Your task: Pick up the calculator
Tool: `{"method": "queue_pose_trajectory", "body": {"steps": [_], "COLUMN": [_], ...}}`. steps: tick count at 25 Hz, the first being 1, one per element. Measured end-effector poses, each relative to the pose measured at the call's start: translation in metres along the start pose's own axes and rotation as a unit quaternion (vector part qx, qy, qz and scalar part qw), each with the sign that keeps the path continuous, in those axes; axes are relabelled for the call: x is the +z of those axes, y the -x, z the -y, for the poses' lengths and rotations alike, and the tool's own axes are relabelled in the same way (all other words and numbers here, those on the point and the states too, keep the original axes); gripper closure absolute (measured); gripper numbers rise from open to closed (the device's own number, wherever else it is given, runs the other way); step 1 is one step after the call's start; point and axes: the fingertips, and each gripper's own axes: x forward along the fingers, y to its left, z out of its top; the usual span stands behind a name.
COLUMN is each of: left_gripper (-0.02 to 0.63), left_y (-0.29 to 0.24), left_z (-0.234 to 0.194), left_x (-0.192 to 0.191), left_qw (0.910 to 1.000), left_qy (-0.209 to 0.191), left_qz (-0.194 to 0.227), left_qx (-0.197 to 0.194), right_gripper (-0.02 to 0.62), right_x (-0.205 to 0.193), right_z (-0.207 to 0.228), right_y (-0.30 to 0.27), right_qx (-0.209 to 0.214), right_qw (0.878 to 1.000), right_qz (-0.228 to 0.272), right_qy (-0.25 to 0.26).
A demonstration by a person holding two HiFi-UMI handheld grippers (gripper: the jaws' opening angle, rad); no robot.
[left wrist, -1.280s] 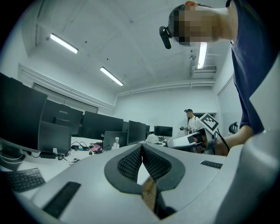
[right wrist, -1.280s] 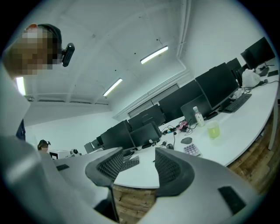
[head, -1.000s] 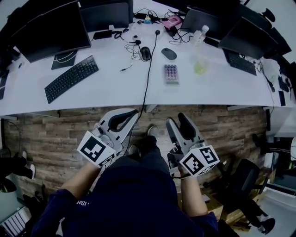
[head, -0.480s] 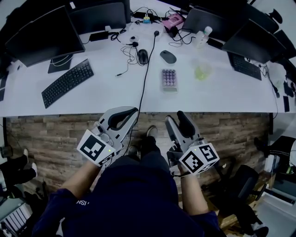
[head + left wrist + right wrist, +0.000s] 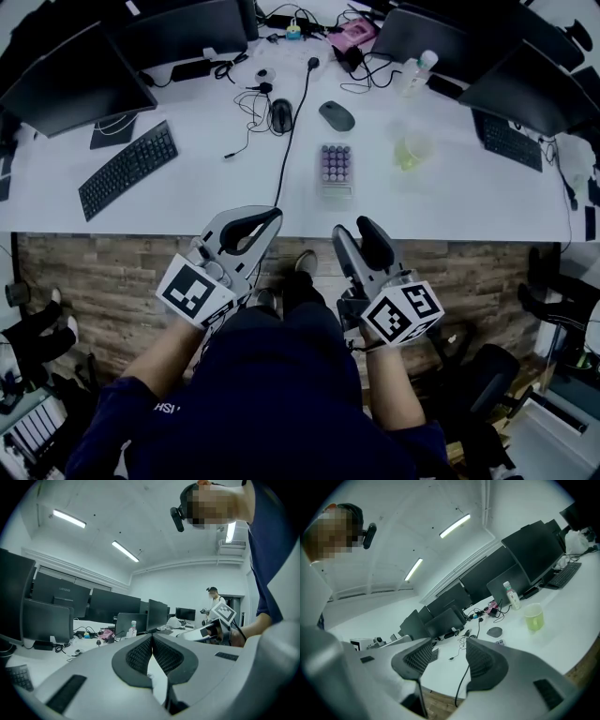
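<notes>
Right now the picking up has not begun; this is the step of getting ready to reach. The calculator (image 5: 336, 167) lies flat on the white table (image 5: 450, 202). It is about halfway between the left and right ends, and closer to the near edge than to the far edge. A grey mouse (image 5: 336, 115) sits behind it, a green cup (image 5: 412, 148) stands off to its right, and a black cable (image 5: 291, 155) runs down the table on its left and over the near edge.

Both tongs are held close to the person's body, at the near edge of the table and well apart from the calculator. The left tongs (image 5: 272, 217) are pressed together at the tips with nothing between them. The right tongs (image 5: 352, 230) are spread apart and hold nothing; only the table and the cable show through the gap in the right gripper view. The calculator lies ahead of both, a bit more in line with the right tongs.

I think the next move is to bring the right tongs forward over the near edge and down to the calculator. The calculator is thin and flat, so the tips should go on its two long sides and then squeeze.
</notes>
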Motion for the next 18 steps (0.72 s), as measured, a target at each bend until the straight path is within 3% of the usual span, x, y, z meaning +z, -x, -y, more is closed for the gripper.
{"method": "queue_pose_trajectory", "body": {"steps": [9,18], "left_gripper": [0.577,0.577], "left_y": [-0.039,-0.070], "left_z": [-0.022,-0.039], "left_x": [-0.002,-0.022], "left_qw": [0.9993,0.9980], "left_qy": [0.008,0.021], "left_qz": [-0.015,-0.040], "left_qx": [0.033,0.045], "right_gripper": [0.368,0.368], "right_x": [0.000,-0.024], "right_z": [0.036,0.076], "right_y": [-0.030,-0.055], "right_qx": [0.013,0.001], "right_qw": [0.999,0.995], "right_qz": [-0.036,-0.074], "right_qy": [-0.028,-0.071]}}
